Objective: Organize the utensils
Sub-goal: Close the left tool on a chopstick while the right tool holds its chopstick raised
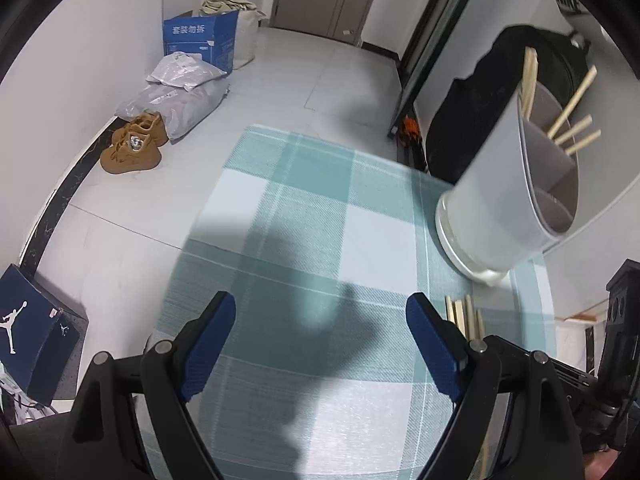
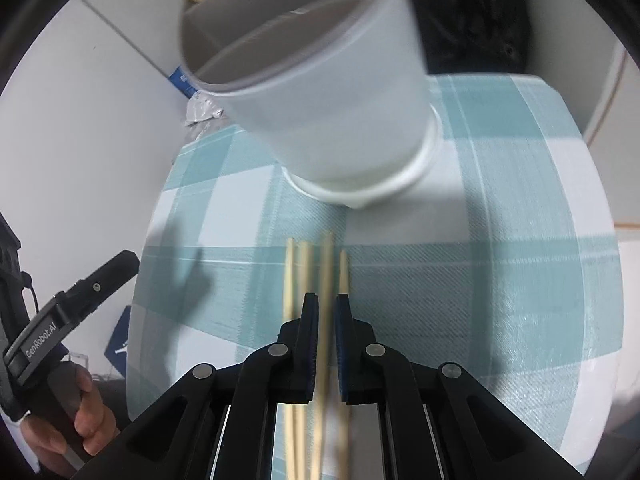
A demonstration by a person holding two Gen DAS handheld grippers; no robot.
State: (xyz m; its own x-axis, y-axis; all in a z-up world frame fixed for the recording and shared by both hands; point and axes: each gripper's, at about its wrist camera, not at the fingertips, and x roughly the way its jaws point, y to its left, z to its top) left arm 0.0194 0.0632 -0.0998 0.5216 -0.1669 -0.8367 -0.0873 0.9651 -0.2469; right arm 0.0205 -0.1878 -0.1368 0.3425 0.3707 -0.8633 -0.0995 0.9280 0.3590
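the right hand-held gripper is closed on one chopstick, low in the middle. the left hand-held gripper is open, holding nothing.

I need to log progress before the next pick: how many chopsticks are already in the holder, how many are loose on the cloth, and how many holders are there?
Chopsticks in the grey holder: 5
Chopsticks loose on the checked cloth: 4, one of them between the right tongs
Holders: 1
Total: 10 things
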